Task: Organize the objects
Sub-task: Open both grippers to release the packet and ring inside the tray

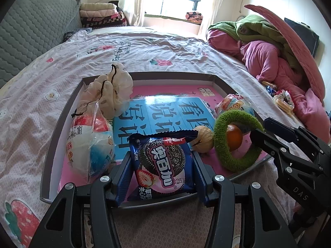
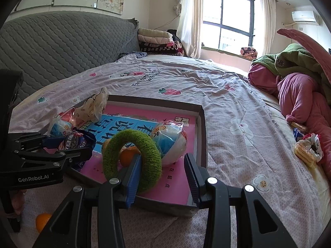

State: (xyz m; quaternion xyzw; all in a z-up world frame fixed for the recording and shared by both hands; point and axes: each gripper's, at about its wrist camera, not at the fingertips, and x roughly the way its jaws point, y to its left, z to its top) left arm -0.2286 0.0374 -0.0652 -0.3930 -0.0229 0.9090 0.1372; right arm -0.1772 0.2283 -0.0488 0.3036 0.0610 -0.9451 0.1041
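Left gripper [image 1: 162,175]: nearest the viewer, at the tray's front edge; its jaws sit either side of the cookie packet [image 1: 163,165], touching or nearly touching its sides, though a firm clamp cannot be confirmed.
Cookie packet: a dark blue sandwich-cookie pack with a strawberry picture, lying inside the tray just behind the front wall.
Right gripper [image 2: 162,177]: at the tray's front right corner; jaws apart, one blue finger passing through the hole of the green ring [image 2: 132,157], the other finger clear of it.
Green ring: a fuzzy loop standing on edge inside the tray, leaning by a small orange fruit [image 2: 128,157].
Tray [image 1: 144,75]: a shallow grey-walled box with a pink and blue printed floor, resting on the bed; it is the collecting place.
Step in hand: both items appear to be at the point of being set down in the tray.
Next move: likely to open and back each gripper out; the right finger must slide out of the ring without dragging it.
Inside the tray, further back: a pale round nut-like ball [image 1: 201,141], two clear-wrapped snack bags [image 1: 91,142] at left and right, and a cream cloth bundle [image 1: 111,91] in the far left corner.
Beyond the tray's right side: loose biscuits and wrappers [image 2: 306,150] near pink and green bedding [image 2: 298,95], still to be gathered.
In the way: the crowded tray floor leaves little free room.
Below the tray: an orange ball [image 2: 42,221] lies on the floor.
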